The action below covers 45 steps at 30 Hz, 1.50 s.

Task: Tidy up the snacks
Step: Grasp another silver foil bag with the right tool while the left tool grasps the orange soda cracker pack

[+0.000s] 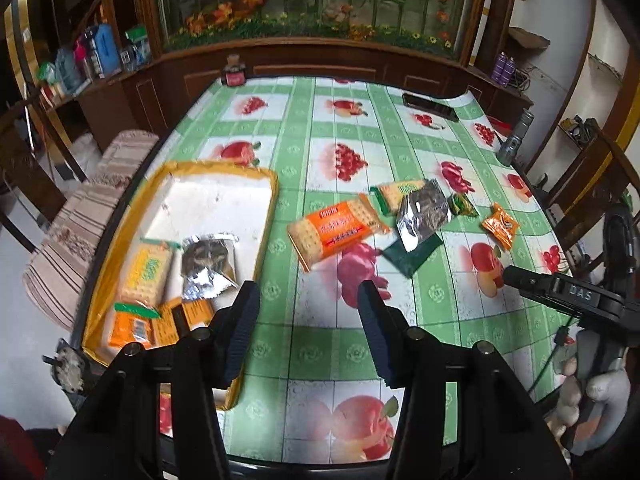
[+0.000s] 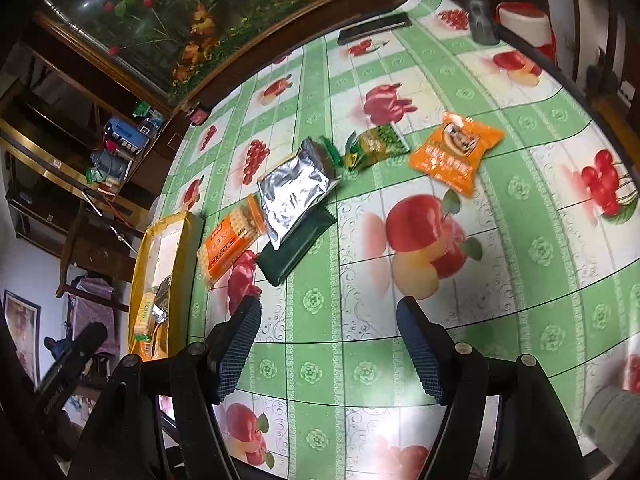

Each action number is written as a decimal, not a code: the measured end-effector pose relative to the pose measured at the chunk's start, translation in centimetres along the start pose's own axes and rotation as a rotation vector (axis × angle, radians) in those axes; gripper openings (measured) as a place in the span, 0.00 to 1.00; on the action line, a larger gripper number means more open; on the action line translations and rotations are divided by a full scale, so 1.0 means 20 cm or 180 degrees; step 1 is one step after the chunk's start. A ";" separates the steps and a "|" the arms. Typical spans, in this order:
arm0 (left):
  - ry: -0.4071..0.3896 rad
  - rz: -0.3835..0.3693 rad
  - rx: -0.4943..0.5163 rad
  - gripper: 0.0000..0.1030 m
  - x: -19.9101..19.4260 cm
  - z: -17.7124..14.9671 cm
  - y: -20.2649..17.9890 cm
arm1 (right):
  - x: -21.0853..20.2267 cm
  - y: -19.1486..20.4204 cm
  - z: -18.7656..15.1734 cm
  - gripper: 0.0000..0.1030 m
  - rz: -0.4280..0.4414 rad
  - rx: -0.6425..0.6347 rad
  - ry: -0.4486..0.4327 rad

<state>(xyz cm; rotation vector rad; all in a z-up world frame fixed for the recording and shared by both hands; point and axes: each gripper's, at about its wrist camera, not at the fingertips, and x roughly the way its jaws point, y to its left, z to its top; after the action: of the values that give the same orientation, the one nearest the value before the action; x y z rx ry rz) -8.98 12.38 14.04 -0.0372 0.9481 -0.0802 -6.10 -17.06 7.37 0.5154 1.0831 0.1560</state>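
Note:
A yellow-rimmed tray at the table's left holds cracker packs, a silver pouch and orange packets. Loose on the cloth to its right lie an orange cracker pack, a silver pouch over a dark green packet, a small green packet and a small orange packet. My left gripper hovers open beside the tray's right rim, with nothing between its fingers. My right gripper is open and empty, nearer than the loose pile.
A grey flashlight stands at the table's right edge. A black flat device and a small red jar sit at the far edge. A striped-cushion chair is left of the table, and wooden cabinets stand behind it.

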 end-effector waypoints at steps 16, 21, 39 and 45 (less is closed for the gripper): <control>0.0212 -0.0391 0.0099 0.48 0.21 0.09 0.16 | 0.40 0.07 0.16 0.71 0.0344 0.0679 0.0427; 0.0306 -0.0497 0.0082 0.49 0.29 0.10 0.24 | 0.51 0.09 0.25 0.71 0.0173 0.0896 0.0359; 0.0380 -0.0871 0.0453 0.54 0.45 0.27 0.22 | 0.71 0.31 0.46 0.65 -0.0720 0.0626 0.0101; 0.0548 -0.0962 0.0911 0.54 0.62 0.36 0.07 | 0.65 0.28 0.42 0.62 -0.0653 0.0520 0.0119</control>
<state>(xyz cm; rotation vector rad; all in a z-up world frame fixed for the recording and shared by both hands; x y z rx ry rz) 4.17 12.68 8.05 0.0927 1.0898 -0.5040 8.14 -10.10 2.59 0.5456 1.1841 -0.1041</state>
